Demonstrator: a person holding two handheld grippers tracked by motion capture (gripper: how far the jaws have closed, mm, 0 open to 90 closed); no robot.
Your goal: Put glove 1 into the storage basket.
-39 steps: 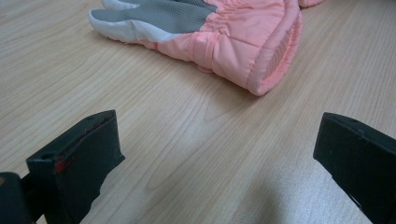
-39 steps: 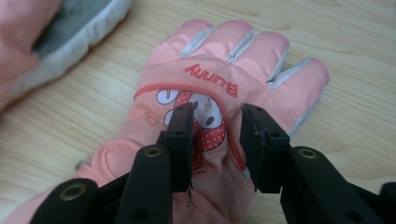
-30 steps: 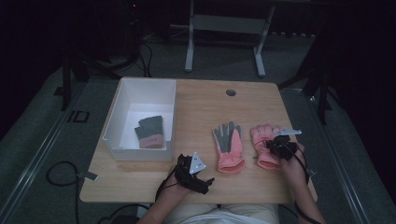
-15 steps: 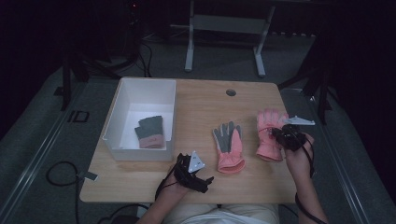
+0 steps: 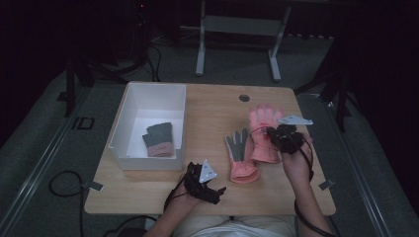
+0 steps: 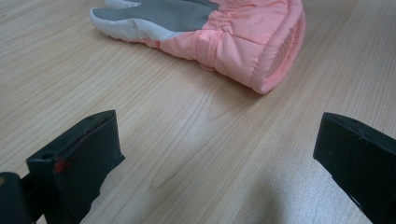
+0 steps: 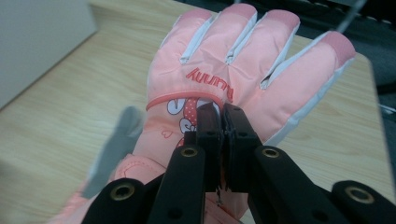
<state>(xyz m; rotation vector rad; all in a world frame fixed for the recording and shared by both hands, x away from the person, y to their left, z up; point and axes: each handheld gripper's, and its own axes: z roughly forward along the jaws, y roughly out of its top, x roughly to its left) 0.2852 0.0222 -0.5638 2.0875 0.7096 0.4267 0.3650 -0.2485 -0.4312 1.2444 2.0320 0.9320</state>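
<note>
Right now the right gripper [image 7: 223,122] has its black jaws pinched together on the back of the pink padded glove with a rabbit print [image 7: 219,84], held above the light wooden table [image 5: 212,113] beside its grey-palmed pink mate [image 5: 240,155]. The left gripper [image 6: 210,154], jaws wide apart and holding nothing, rests near that mate's cuff. The white rectangular box [image 5: 129,121] already contains a grey knitted glove [image 5: 159,139]. With such a thin pinch of fabric, the glove might slip free in transit.
</note>
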